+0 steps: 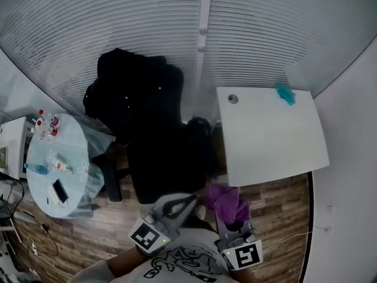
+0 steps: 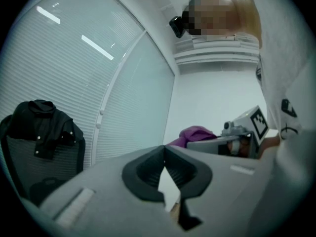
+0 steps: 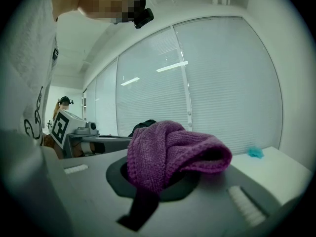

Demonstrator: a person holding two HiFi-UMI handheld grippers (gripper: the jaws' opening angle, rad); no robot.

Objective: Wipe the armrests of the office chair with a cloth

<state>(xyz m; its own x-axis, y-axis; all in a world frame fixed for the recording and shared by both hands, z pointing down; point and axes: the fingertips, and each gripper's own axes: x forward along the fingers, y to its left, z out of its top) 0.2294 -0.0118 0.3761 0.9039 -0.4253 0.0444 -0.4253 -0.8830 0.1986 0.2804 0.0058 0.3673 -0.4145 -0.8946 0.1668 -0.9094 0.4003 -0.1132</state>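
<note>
No legible text; shirt print [image 1: 177, 259] seems indecipherable.

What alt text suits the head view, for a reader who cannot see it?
The right gripper holds a bunched purple cloth in its jaws, near a black office chair with a dark jacket over its back. The left gripper is shut and empty; a white desk stands at right.

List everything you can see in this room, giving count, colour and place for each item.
Office chair: one, black, centre, before the blinds.
Jacket: one, black, draped over the chair back.
Desk: one, white, right of the chair.
Small object: one, teal, desk's far edge.
Round table: one, pale, left side.
Cloth: one, purple, bottom right, gripped.
Left claw: one, grey, bottom centre, shut, empty.
Right claw: one, grey, bottom right, shut on the cloth.
</note>
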